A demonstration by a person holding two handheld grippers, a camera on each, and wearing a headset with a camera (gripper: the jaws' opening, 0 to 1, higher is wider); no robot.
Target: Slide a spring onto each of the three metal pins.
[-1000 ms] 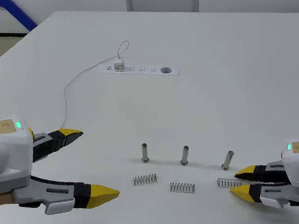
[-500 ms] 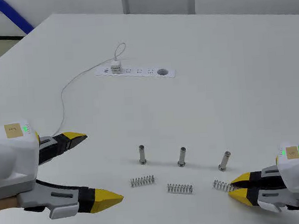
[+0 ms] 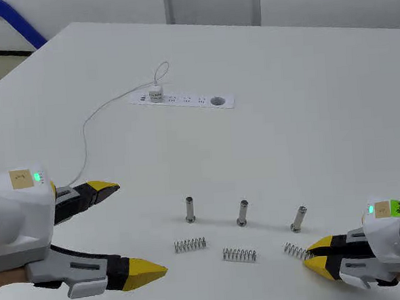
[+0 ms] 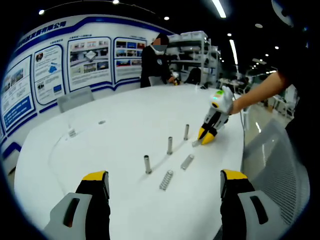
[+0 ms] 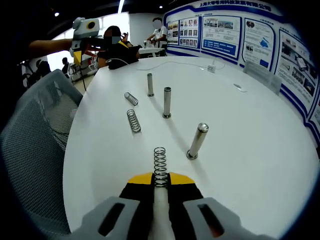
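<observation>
Right gripper (image 5: 160,181) was clamped on the lower-centre spring (image 5: 160,162) by its near end, left gripper (image 3: 135,227) stood wide apart; lifting the spring coaxial with the adjacent pin (image 5: 196,141) was advisable.

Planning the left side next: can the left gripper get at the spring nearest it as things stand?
Probably yes: the left gripper is open, and bare table lies between it and that spring.

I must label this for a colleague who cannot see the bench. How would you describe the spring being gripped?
On the white table, three metal pins stand in a row, with three springs lying in front of them. Take the right-end spring. Unlike its two neighbours, which lie free, its end sits between the yellow tips of the right hand-held gripper.
</observation>
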